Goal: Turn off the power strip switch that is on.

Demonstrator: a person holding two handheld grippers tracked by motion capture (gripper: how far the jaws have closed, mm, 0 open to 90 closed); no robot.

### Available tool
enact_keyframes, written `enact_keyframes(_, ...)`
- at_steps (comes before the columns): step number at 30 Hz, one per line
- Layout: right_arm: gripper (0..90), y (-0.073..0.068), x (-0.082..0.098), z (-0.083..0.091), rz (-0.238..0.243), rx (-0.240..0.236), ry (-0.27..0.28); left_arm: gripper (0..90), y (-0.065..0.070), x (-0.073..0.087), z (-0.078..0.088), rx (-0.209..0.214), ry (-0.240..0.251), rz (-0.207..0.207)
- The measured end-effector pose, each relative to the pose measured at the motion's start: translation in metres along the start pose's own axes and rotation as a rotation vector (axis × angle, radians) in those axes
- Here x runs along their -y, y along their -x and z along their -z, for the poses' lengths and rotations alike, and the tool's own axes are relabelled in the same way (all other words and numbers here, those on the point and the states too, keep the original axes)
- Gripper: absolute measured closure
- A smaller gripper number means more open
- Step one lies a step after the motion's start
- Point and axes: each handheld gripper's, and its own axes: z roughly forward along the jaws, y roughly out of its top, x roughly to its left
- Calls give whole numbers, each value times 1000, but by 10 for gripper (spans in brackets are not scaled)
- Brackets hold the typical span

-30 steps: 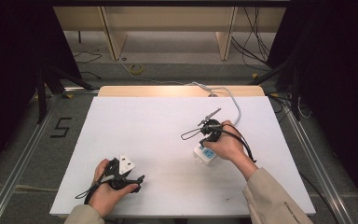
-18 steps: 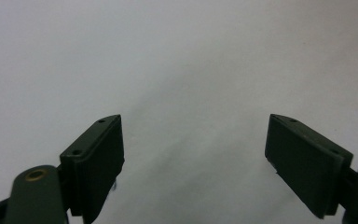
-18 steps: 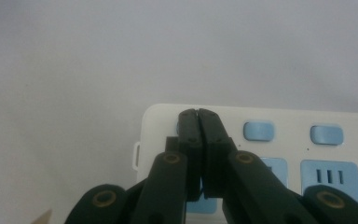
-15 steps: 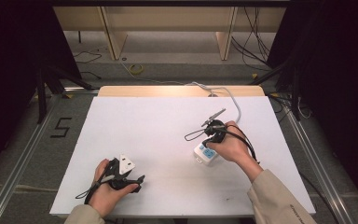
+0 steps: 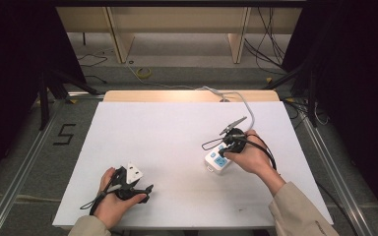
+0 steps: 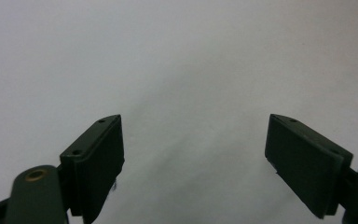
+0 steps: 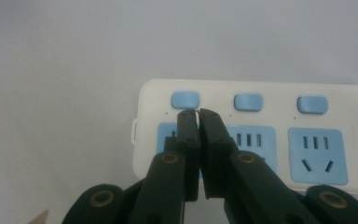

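Right gripper view: right gripper, jaws nearly together and just opening slightly, is hovering at the power strip's leftmost switch; pressing looks unfinished.

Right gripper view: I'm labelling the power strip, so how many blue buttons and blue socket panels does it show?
On the power strip:
Blue buttons: 3 (first)
Blue socket panels: 3, with the left one partly behind the shut jaws of the right gripper
Total: 6
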Motion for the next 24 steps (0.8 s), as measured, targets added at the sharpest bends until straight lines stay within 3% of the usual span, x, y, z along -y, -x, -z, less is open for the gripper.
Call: enact_keyframes(24, 863, 9, 30, 14, -22, -1, 12, 196, 0, 0, 0, -1, -2, 0)
